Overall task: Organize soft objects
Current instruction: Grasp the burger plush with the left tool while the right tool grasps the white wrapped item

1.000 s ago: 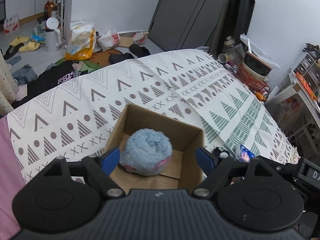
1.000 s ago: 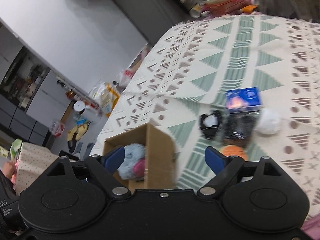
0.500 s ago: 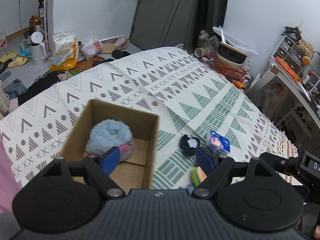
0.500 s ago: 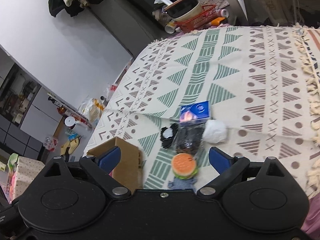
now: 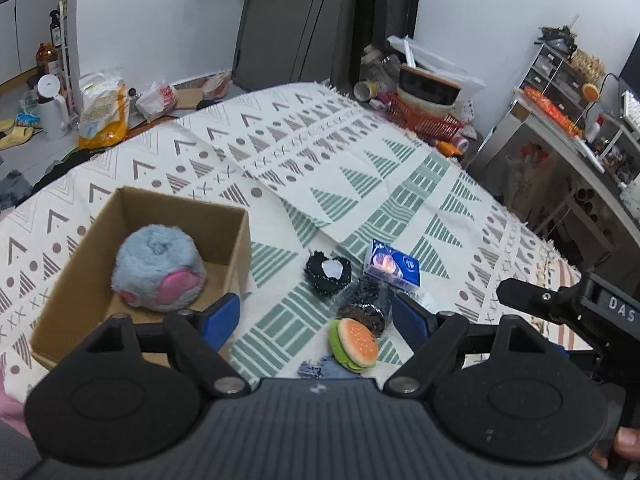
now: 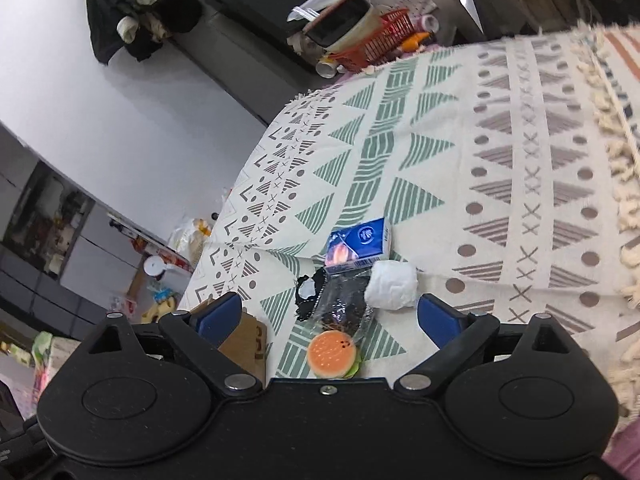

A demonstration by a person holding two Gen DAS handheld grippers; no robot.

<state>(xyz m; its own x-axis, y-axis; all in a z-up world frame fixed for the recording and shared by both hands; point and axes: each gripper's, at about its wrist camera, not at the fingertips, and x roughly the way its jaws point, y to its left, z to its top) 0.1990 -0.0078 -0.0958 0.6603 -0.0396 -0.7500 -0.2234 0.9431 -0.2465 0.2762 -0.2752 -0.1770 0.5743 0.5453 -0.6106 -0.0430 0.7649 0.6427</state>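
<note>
A fluffy blue-and-pink plush ball [image 5: 158,270] lies inside an open cardboard box [image 5: 100,236] on the patterned cloth. Right of the box lie a black-and-white soft piece [image 5: 329,274], a blue tissue pack [image 5: 392,266], a dark item in clear wrap [image 5: 366,306] and a burger toy [image 5: 354,344]. My left gripper [image 5: 316,316] is open and empty above them. In the right wrist view the burger toy [image 6: 332,354], the wrapped dark item [image 6: 340,308], a white ball [image 6: 392,285] and the tissue pack [image 6: 358,245] lie between the fingers of my open, empty right gripper [image 6: 330,312].
The box's corner [image 6: 244,340] shows beside the right gripper's left finger. A red basket with bowls [image 5: 426,110] stands at the cloth's far edge. A cluttered desk [image 5: 568,128] is on the right. Bags and a kettle [image 5: 50,108] sit on the floor at left.
Both grippers have swung right, away from the box and toward the small pile of objects. The plush ball stays in the box. Both remain open.
</note>
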